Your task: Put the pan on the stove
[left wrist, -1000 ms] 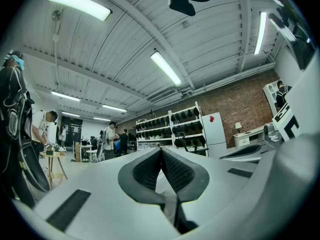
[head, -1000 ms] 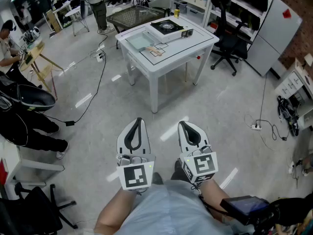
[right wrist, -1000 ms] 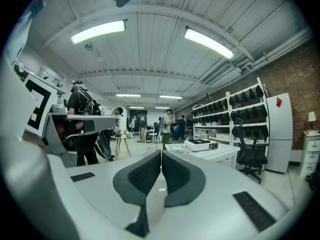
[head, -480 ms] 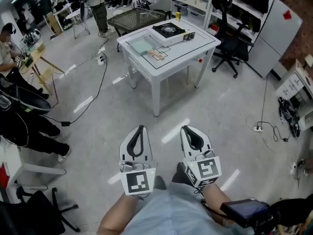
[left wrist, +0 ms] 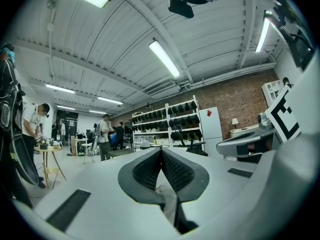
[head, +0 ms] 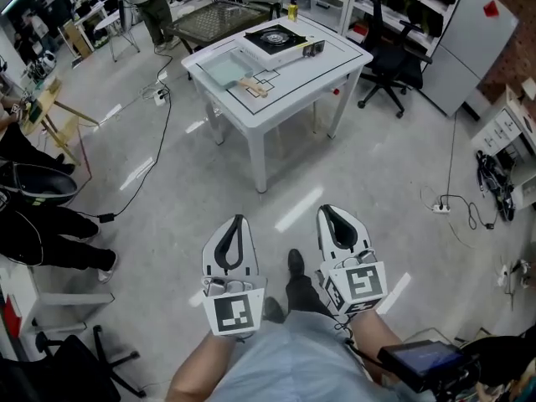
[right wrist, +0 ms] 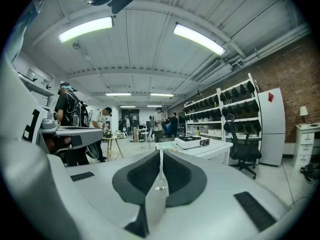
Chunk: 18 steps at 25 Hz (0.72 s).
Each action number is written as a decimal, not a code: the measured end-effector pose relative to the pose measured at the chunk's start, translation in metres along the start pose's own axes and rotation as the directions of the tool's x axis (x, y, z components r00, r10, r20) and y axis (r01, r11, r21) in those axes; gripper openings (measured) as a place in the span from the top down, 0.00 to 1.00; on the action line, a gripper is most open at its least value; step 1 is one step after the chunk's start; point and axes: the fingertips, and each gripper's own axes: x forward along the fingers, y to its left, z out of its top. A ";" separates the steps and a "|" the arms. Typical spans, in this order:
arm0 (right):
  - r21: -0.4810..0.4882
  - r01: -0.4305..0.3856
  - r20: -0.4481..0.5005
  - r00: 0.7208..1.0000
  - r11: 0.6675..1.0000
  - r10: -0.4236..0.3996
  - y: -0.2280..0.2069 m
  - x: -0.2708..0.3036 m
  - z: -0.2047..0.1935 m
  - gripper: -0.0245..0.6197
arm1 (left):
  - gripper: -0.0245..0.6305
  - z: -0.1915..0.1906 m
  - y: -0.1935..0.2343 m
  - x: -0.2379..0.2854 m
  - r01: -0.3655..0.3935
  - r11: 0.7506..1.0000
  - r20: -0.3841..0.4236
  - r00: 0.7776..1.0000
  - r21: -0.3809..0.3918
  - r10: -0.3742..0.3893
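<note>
no readable text anywhere (only square marker patterns, no words).

View has shifted vs a sec ago. White worktop (head: 335,61) w/ stove (head: 276,36) now sits higher in frame & a bit further toward pic's left. Left gripper (head: 236,220) shows lower in frame. Right gripper (head: 328,209) has slid toward pic's right, so gap btwn the two is wider. In that gap a dark shoe (head: 295,263) on a stepping leg now pokes forward; before, only a bit of it showed beside the right gripper. Standing person (head: 154,8) in bkgd is now closer to top edge.
</note>
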 end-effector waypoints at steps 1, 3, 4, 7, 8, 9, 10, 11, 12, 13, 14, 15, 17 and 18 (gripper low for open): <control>0.009 -0.002 -0.009 1.000 1.000 0.002 -0.007 0.008 -0.003 0.88 | 0.94 -0.002 -0.001 0.010 0.001 1.000 -0.007 1.000 0.001 -0.001; 0.032 -0.011 -0.028 1.000 0.999 0.012 -0.020 0.025 -0.009 0.88 | 0.93 -0.006 -0.004 0.031 0.006 1.000 -0.021 1.000 0.004 -0.006; 0.044 -0.018 -0.036 0.999 0.999 0.020 -0.027 0.036 -0.012 0.88 | 0.94 -0.008 -0.005 0.043 0.007 1.000 -0.030 1.000 0.008 -0.007; 0.080 -0.047 -0.061 0.997 0.996 0.052 -0.046 0.073 -0.023 0.88 | 0.93 -0.019 -0.003 0.085 0.001 1.000 -0.067 0.998 0.021 0.000; 0.091 -0.059 -0.069 0.995 0.994 0.066 -0.053 0.086 -0.025 0.88 | 0.93 -0.022 -0.002 0.100 -0.002 1.000 -0.078 0.997 0.026 0.004; 0.101 -0.072 -0.074 0.994 0.992 0.079 -0.059 0.098 -0.027 0.88 | 0.94 -0.024 -0.003 0.114 -0.003 0.999 -0.087 0.996 0.032 0.006; 0.109 -0.084 -0.078 0.993 0.990 0.092 -0.067 0.110 -0.027 0.88 | 0.94 -0.025 -0.004 0.129 -0.005 0.999 -0.095 0.995 0.040 0.008; 0.115 -0.095 -0.080 0.991 0.989 0.105 -0.075 0.122 -0.026 0.88 | 0.93 -0.026 -0.006 0.144 -0.007 0.999 -0.101 0.995 0.049 0.011; 0.121 -0.107 -0.080 0.990 0.987 0.117 -0.082 0.134 -0.024 0.88 | 0.93 -0.026 -0.007 0.159 -0.010 0.998 -0.106 0.994 0.056 0.016; 0.126 -0.119 -0.079 0.988 0.985 0.130 -0.090 0.145 -0.022 0.88 | 0.93 -0.025 -0.009 0.173 -0.014 0.998 -0.108 0.994 0.064 0.021; 0.131 -0.132 -0.077 0.987 0.983 0.143 -0.097 0.155 -0.019 0.88 | 0.93 -0.022 -0.010 0.187 -0.018 0.997 -0.108 0.994 0.072 0.026; 0.135 -0.144 -0.074 0.985 0.980 0.155 -0.103 0.165 -0.016 0.88 | 0.94 -0.019 -0.012 0.200 -0.022 0.997 -0.106 0.994 0.079 0.030; 0.138 -0.169 -0.068 0.981 0.976 0.180 -0.115 0.181 -0.008 0.88 | 0.93 -0.010 -0.016 0.223 -0.032 0.995 -0.098 0.994 0.090 0.041; 0.136 -0.183 -0.064 0.979 0.974 0.193 -0.120 0.188 -0.003 0.88 | 0.93 -0.005 -0.017 0.233 -0.040 0.995 -0.091 0.995 0.095 0.048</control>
